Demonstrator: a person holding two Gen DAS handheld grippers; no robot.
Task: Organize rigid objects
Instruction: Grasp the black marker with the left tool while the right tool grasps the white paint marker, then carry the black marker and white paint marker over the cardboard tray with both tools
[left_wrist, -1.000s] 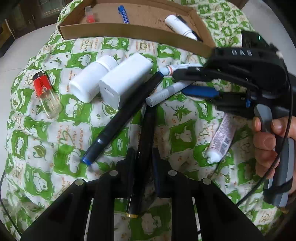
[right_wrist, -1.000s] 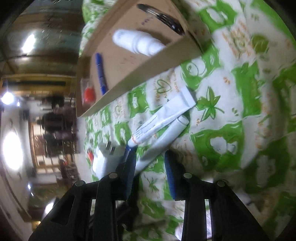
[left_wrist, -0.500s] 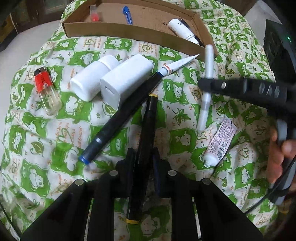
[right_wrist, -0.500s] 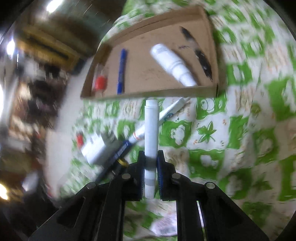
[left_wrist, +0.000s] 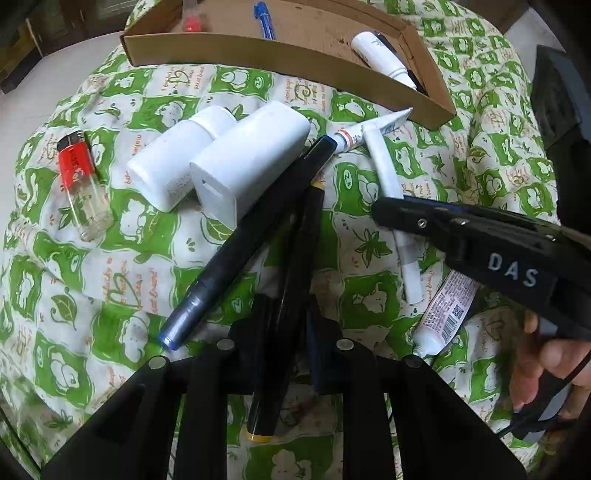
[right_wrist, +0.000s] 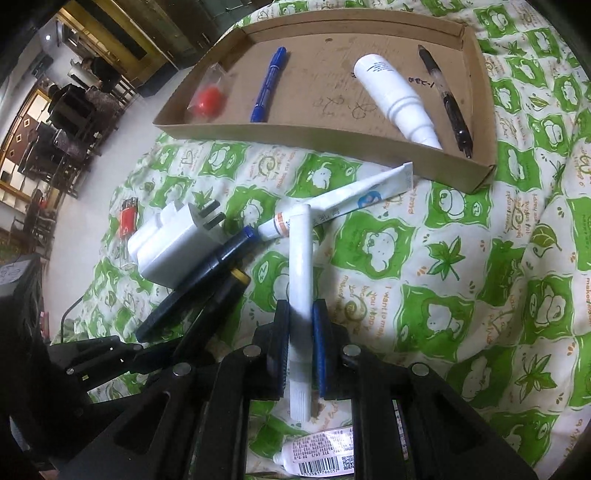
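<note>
Here the right tool pinches a white pen; the left tool pinches a black marker.

Bare green cloth lies open on the right. On the left, the charger and crossed black markers crowd the way; the cardboard tray walls the far side.

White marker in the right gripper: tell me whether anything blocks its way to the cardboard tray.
Nothing visible blocks it. The white marker is clamped in the right gripper; only a flat ointment tube lies on the cloth before the cardboard tray, whose near wall is low.
</note>
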